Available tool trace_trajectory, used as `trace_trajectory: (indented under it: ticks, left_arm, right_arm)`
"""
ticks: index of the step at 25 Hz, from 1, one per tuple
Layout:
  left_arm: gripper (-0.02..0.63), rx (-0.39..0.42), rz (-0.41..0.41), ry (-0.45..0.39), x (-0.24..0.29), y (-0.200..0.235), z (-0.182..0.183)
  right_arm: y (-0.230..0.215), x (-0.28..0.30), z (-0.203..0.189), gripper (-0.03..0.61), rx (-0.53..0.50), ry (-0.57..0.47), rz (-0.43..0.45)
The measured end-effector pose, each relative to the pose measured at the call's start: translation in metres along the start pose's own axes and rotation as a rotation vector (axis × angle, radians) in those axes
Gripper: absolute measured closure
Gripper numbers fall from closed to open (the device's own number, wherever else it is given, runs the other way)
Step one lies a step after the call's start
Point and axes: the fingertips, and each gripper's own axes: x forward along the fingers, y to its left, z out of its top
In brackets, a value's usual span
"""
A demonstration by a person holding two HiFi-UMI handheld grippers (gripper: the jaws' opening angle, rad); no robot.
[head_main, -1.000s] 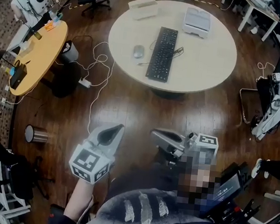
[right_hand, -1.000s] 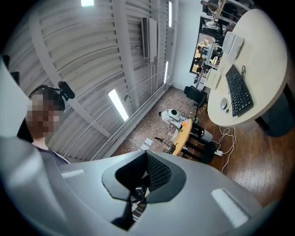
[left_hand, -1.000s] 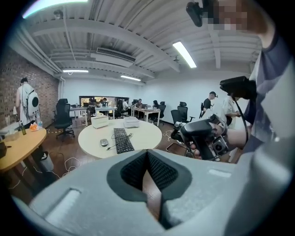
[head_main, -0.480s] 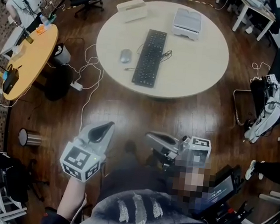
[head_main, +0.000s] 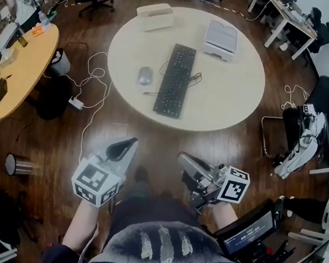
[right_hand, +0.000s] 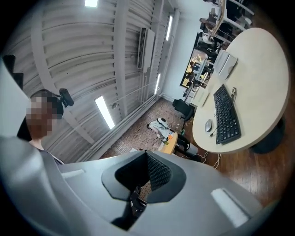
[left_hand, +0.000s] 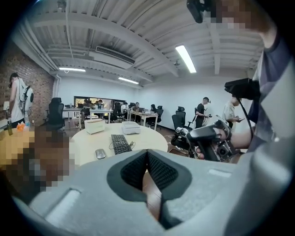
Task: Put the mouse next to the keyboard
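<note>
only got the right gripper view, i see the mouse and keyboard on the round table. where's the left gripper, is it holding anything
Observer: The left gripper is held low over the wood floor, short of the round table. Its jaws are together with nothing between them.
Operator: and where does my right one sit next to it
Observer: The right gripper is beside it, apart from it, also over the floor and pointing toward the table.
Operator: anything off to the right of the table
Observer: Yes, a chair piled with gear stands on the floor just past the table's right edge.
</note>
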Motion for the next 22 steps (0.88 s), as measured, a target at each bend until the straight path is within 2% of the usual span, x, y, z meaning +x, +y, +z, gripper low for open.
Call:
trace_trajectory:
  ticks: [7, 11, 22]
  left_arm:
    - [0.615, -0.047, -0.038, -0.021, 0.006, 0.062, -0.002]
    - [0.615, -0.103, -0.062, -0.055, 0.011, 0.092, 0.004]
    - [0.615, -0.101, -0.136, -0.035, 0.028, 0.138, 0.004]
  right_arm:
    - [-0.009, 0.062, 0.014, 0.580, -0.041, 0.023, -0.045]
    - [-0.017, 0.091, 0.017, 0.580, -0.078, 0.023, -0.099]
    - [-0.035, 0.133, 0.026, 0.580, -0.107, 0.034, -0.207]
